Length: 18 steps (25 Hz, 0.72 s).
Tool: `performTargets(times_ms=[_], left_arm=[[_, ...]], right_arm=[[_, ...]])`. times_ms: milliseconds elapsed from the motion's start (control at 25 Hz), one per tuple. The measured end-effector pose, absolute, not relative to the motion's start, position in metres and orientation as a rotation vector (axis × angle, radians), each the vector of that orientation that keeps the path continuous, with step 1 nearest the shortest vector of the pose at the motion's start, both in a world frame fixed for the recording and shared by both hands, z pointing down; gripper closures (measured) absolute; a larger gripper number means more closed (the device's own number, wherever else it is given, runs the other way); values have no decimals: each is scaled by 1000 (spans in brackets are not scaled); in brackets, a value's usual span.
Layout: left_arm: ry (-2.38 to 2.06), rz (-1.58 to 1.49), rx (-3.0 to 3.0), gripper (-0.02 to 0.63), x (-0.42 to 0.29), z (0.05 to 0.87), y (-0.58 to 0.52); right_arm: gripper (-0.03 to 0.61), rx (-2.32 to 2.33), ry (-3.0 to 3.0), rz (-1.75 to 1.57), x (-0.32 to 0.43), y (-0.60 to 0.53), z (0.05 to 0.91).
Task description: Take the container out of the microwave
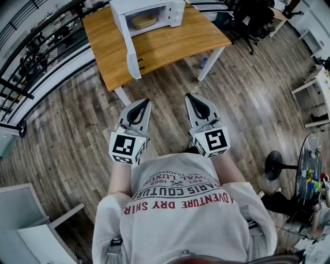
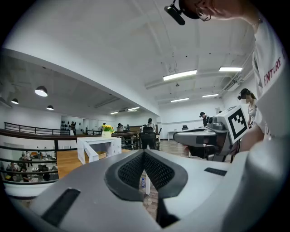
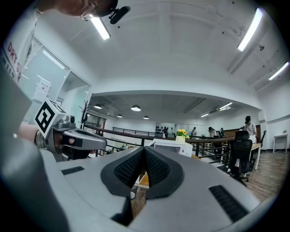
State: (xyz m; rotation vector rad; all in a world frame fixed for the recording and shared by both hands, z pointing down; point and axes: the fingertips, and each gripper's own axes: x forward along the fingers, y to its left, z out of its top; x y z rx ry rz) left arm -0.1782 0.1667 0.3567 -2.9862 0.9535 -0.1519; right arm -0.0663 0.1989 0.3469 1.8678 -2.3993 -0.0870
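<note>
A white microwave [image 1: 149,13] stands on the wooden table [image 1: 160,49] at the top of the head view, its door [image 1: 129,46] swung wide open. Inside it sits a tan container [image 1: 144,20]. Both grippers are held level in front of the person, well short of the table. My left gripper [image 1: 143,102] is shut with nothing between its jaws, and my right gripper [image 1: 190,96] is shut and empty too. In the left gripper view the microwave [image 2: 97,147] shows far off, past the left gripper [image 2: 143,152]. The right gripper [image 3: 144,148] faces the microwave [image 3: 172,147] from a distance.
Wood-plank floor [image 1: 247,98] lies between me and the table. A small bottle [image 1: 204,63] lies on the floor by the white table leg [image 1: 210,62]. A black railing [image 1: 36,62] runs along the left. Office chairs [image 1: 252,20] stand at the upper right.
</note>
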Motion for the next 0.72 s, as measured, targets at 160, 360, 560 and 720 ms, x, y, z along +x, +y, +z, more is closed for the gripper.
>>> performTargets(times_ms=[160, 360, 560, 720], left_arm=[[955, -145, -2986, 600, -179, 356, 162], [947, -145, -2988, 600, -179, 357, 160], [956, -134, -2996, 600, -180, 358, 157], [984, -132, -3005, 600, -183, 362, 149]], right_arm=[[551, 1867, -2400, -82, -67, 195, 348], [551, 1867, -2406, -69, -66, 193, 351], [551, 1868, -2411, -50, -67, 191, 354], [551, 1888, -2413, -76, -64, 187, 352]])
